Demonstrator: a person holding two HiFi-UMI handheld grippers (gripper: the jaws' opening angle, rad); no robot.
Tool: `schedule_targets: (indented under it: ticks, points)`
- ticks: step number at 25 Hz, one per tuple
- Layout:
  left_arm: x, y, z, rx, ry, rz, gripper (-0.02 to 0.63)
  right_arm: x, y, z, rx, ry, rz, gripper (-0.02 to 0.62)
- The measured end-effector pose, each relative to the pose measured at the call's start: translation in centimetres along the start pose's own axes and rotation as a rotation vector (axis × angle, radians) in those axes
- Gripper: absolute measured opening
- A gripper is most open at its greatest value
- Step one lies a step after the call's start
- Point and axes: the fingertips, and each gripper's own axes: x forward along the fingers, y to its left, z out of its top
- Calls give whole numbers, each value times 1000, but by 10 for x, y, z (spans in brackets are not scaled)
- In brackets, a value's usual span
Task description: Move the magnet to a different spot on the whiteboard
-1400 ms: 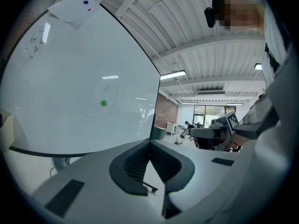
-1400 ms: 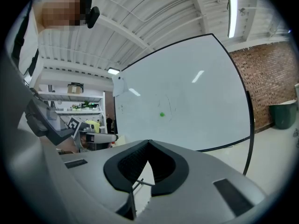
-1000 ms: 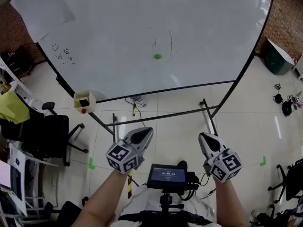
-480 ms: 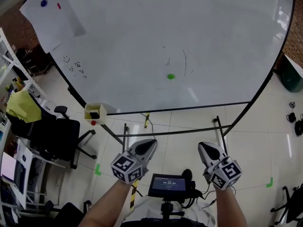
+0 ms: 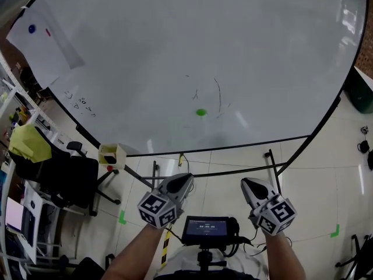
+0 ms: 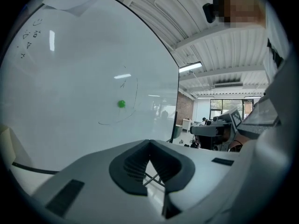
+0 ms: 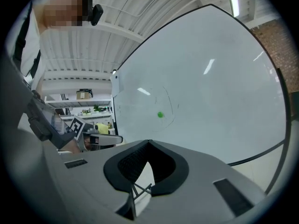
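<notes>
Nearest the person, a small screen (image 5: 205,228) sat on a mount at waist height, with a forearm to either side of it. The left gripper (image 5: 178,182) was closed, its jaws met at the tips with nothing between them, and the right gripper (image 5: 251,186) was the same: shut and empty. Both hung low over the tiled floor, pointing toward the whiteboard (image 5: 175,51) but well apart from it.

Beyond them ran the board's dark stand, and a yellow box (image 5: 111,155) perched at the lower left edge of the frame. An office chair (image 5: 64,174) stood off to the left.

The magnet (image 5: 201,112) – a small green dot – clung to the lower middle of the board, ringed by faint pen strokes. Further up, at the far left corner, a sheet of paper (image 5: 41,45) was pinned by a blue magnet (image 5: 31,28).

The green piece looked light, hard and smooth, so weight should be no trouble – the pull of the board would be. It probably called for a pinch across its rim from straight in front, the jaws parted first and closed on opposite sides. A smooth button like that could slip out of the pads, and it might snap back onto the steel if released just beside the surface. Nothing about it looked fragile
</notes>
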Motion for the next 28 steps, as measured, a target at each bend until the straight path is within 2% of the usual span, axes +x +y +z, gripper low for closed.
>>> schedule_targets:
  ticks: [6,14,17,25,26,28]
  points:
    - [32,7,7,17,16,17,23,17,-29,5,17,1,24,28]
    - [48,18,14,16,23,75,23,37,-50,8,34,0,87,28]
    - [59,20,19,40,30,92,23,43,-61,10,36,-3,110,28]
    - [101,27,48,169,42,156,23,60,-81,9,66,3,191,28]
    - [105,28,50,213,57,175,23,60,-81,7,70,7,206,28]
    - [112,32,55,369,118,241,23,61,-83,5,74,14,229,28]
